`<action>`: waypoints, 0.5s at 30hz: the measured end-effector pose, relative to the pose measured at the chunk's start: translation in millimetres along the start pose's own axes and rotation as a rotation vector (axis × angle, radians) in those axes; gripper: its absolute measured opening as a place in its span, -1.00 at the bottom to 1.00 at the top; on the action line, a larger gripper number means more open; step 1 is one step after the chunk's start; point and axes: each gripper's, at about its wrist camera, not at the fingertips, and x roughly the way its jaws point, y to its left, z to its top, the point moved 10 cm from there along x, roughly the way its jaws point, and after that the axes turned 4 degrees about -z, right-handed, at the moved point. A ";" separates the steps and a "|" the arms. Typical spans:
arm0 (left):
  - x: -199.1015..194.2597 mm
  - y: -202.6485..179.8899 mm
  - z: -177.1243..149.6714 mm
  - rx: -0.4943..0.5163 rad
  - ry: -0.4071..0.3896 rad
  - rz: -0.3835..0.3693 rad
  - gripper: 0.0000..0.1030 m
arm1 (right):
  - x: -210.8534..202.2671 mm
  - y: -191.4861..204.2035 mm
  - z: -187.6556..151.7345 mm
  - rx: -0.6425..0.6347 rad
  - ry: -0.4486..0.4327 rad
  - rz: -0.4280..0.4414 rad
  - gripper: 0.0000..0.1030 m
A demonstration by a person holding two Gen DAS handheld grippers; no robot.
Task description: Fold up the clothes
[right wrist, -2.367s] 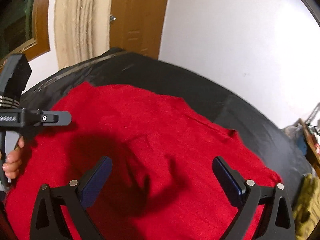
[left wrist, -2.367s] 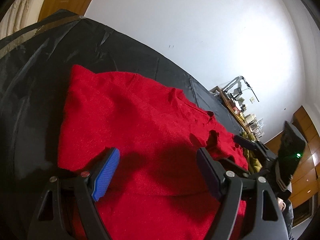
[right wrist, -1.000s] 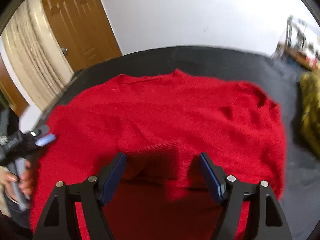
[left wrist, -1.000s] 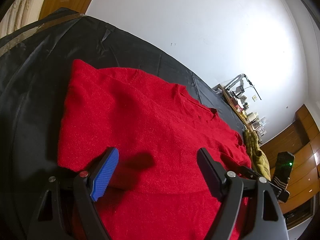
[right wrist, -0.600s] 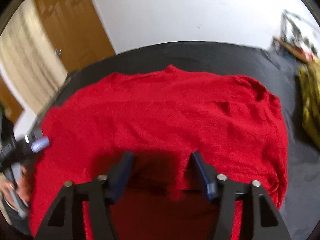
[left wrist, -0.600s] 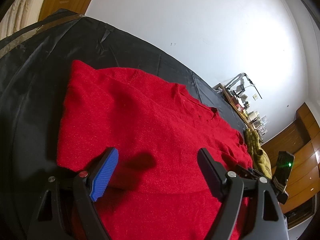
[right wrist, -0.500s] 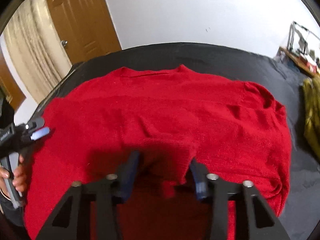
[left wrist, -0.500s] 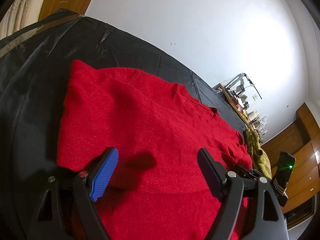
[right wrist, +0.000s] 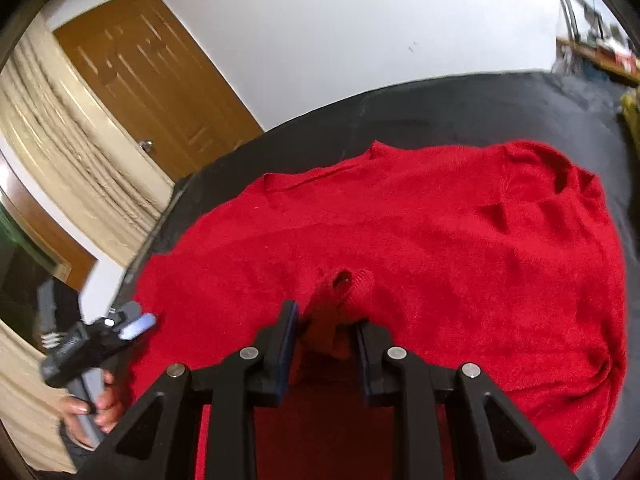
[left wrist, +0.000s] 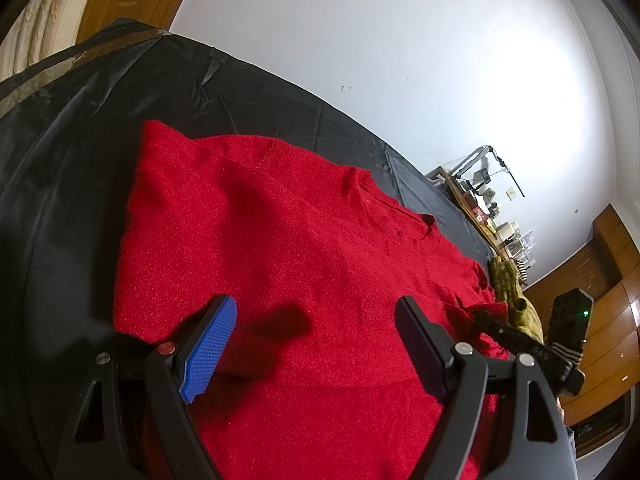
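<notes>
A red knit sweater [left wrist: 300, 260] lies spread flat on the black table cover [left wrist: 60, 160]. My left gripper [left wrist: 316, 328] hovers open over the sweater's near left part, with nothing between its blue pads. In the right wrist view the sweater [right wrist: 460, 240] fills the middle, neckline at the far side. My right gripper [right wrist: 326, 320] is closing, and its pads press a bunched ribbed cuff [right wrist: 340, 292] of the sweater from both sides. At the left edge of that view the left gripper [right wrist: 134, 318] is held by a hand [right wrist: 96, 408].
An olive-green garment [left wrist: 512, 292] lies on the cover beyond the sweater's right end. A cluttered shelf [left wrist: 480, 208] stands by the white wall. A wooden door [right wrist: 152, 92] and a beige curtain [right wrist: 60, 152] lie behind the table's far left corner.
The right jaws have drawn together from wide apart onto the sweater's cuff, gathering it into a bunch, and the right view has tilted. The left gripper has stayed open and still.
</notes>
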 end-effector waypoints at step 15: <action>-45.7 24.8 59.7 0.007 -0.118 0.119 0.68 | -77.4 -19.9 63.0 -0.149 -0.303 -0.313 -0.79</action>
